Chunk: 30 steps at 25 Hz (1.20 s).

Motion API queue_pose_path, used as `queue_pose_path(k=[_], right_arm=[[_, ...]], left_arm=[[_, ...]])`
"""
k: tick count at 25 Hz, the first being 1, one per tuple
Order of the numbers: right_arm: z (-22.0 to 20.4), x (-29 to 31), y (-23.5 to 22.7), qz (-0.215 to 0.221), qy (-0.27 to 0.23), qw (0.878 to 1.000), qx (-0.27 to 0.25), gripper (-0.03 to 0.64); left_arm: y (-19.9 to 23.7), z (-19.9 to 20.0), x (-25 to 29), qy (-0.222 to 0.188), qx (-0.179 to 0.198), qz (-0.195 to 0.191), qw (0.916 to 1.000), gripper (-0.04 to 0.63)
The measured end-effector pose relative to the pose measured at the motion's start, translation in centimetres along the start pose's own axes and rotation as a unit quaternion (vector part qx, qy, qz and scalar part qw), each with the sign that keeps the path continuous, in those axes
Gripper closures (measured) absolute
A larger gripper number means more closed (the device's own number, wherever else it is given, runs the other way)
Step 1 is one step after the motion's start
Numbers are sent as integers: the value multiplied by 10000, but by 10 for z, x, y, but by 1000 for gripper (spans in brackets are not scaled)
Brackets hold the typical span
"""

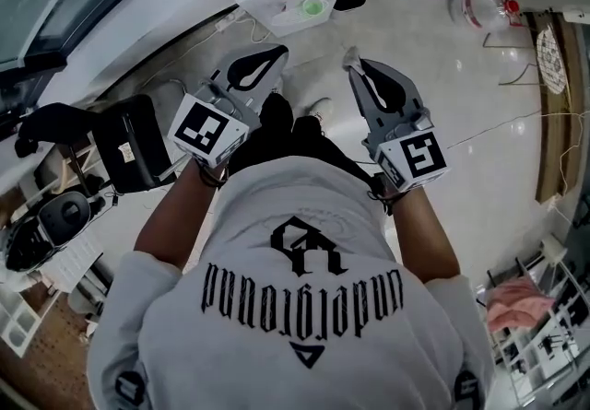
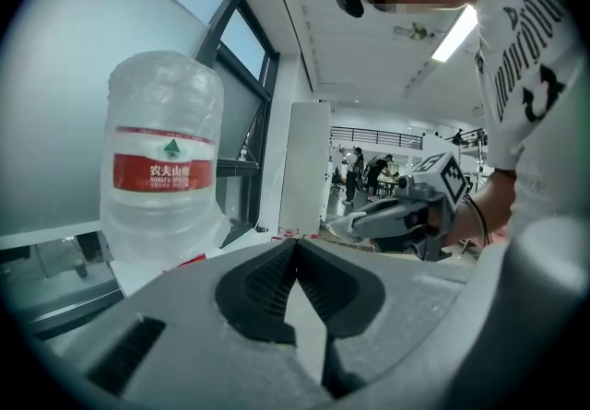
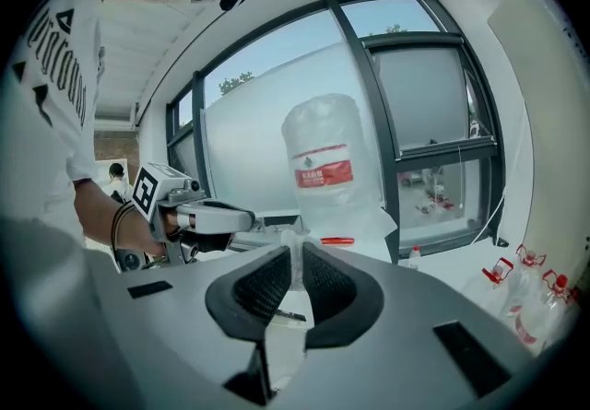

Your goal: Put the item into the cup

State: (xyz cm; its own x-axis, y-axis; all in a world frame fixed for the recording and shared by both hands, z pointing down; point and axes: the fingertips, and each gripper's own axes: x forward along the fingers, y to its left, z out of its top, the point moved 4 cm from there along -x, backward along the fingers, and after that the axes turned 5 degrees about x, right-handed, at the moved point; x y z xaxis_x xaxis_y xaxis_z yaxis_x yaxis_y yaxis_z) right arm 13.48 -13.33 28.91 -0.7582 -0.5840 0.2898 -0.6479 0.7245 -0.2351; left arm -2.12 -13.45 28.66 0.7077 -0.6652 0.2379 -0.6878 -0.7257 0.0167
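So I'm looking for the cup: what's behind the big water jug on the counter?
A frosted window pane in a dark frame stands behind the water jug. The jug and its plastic wrap cover the spot right behind it, so anything small there is hidden.

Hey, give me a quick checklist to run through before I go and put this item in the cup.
1. Item gripped: ok. The right gripper has its jaws clamped on a pale item.
2. Left gripper free: ok. Its jaws are together with nothing between them.
3. Cup located: cannot tell. A small green object ahead in the head view may be it.
4. Grippers apart: ok. They are side by side with a gap between them.
5. Way ahead: cannot tell. A large water bottle stands in front of both grippers.
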Motion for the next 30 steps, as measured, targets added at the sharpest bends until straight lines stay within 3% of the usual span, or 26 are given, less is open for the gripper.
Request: queue_pose_path(k=[23,30], right_arm=[[-100,87,-61,-242,785,9959,368,574],[-152,122,-89,-312,984,9938,420,574]], left_arm=[[44,-116,75,586,-369,-270,9972,580],[55,-168,108,829,-463,-467,9944,580]])
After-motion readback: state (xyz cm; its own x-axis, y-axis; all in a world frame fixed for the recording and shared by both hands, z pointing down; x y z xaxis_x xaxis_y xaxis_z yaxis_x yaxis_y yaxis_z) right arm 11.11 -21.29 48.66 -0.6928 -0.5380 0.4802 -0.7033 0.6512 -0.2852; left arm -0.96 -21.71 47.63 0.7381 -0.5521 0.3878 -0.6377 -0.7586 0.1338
